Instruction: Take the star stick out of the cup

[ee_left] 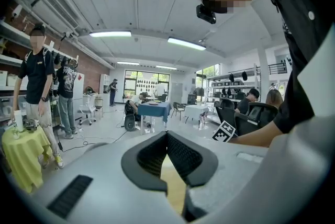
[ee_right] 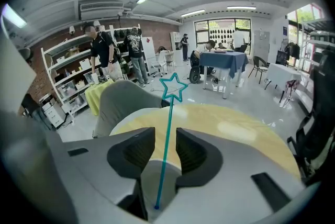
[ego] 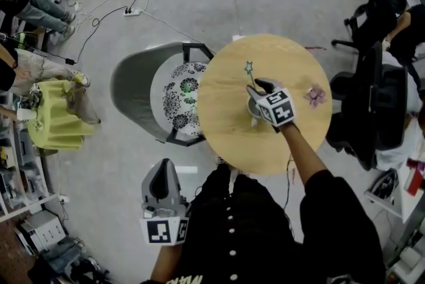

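A thin teal stick point(ee_right: 167, 129) topped with an open star point(ee_right: 173, 87) stands in a pale cup point(ee_right: 148, 181) on the round wooden table point(ego: 226, 117). My right gripper point(ee_right: 165, 147) reaches over the cup with a jaw on each side of the stick. A small gap shows on both sides, so the pads do not press on it. In the head view the right gripper point(ego: 264, 86) covers most of the cup point(ego: 255, 110), and the star point(ego: 249, 68) sticks out beyond it. My left gripper point(ego: 161, 168) hangs off the table near my body, its jaw tips meeting with nothing between them.
A grey chair point(ego: 136, 87) with a patterned cushion point(ego: 182, 97) stands against the table's left side. A small pink flower-like object point(ego: 314, 95) lies on the table to the right of the cup. Black office chairs point(ego: 375, 103) stand to the right. People stand at the room's left.
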`<move>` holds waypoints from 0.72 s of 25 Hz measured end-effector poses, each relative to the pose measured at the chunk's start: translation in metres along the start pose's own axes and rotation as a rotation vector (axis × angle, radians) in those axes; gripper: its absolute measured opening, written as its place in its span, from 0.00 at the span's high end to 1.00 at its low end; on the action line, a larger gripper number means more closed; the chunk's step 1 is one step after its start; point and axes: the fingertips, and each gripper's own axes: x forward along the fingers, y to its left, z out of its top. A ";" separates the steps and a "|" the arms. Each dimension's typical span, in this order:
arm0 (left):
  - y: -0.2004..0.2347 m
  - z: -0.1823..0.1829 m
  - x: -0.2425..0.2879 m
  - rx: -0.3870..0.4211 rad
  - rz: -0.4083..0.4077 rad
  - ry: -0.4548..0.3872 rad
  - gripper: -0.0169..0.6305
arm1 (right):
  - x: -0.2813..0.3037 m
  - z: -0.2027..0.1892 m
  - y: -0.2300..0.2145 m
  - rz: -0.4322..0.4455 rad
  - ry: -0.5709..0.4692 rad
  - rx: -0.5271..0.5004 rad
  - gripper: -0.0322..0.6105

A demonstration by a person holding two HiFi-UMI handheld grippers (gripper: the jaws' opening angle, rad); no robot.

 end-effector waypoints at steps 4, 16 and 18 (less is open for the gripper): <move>0.001 -0.002 -0.001 0.001 0.001 0.005 0.97 | 0.004 -0.002 0.000 -0.026 0.011 -0.024 0.92; -0.006 0.011 -0.013 0.010 -0.003 -0.036 0.97 | -0.024 0.019 0.009 -0.046 -0.088 -0.065 0.94; -0.010 0.017 -0.016 0.015 -0.007 -0.054 0.97 | -0.044 0.034 0.009 -0.065 -0.159 -0.061 0.94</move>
